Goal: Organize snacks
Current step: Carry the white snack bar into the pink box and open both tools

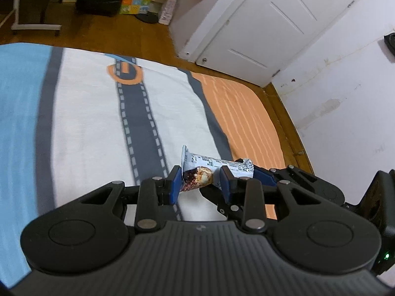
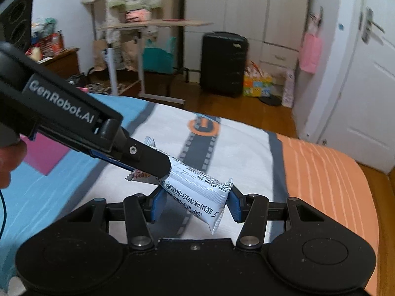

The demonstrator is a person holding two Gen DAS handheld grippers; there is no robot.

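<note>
A white snack bar packet (image 1: 197, 176) with black print and a picture of the bar hangs in the air over the bed (image 1: 86, 123). My left gripper (image 1: 199, 185) is shut on its picture end. In the right wrist view the same packet (image 2: 197, 192) lies across my right gripper (image 2: 196, 206), whose blue pads press on its two sides. The left gripper (image 2: 158, 166) reaches in there from the upper left and pinches the packet's far end. The right gripper's fingers (image 1: 261, 175) show just behind the packet in the left wrist view.
The bed cover (image 2: 246, 148) is white with a grey film-strip print, blue on one side and orange on the other. A pink patch (image 2: 44, 157) lies on the blue part. Beyond the bed are a wooden floor, a black suitcase (image 2: 223, 63), a desk (image 2: 138, 27) and a white door (image 1: 259, 19). A hand (image 2: 9, 162) shows at the left edge.
</note>
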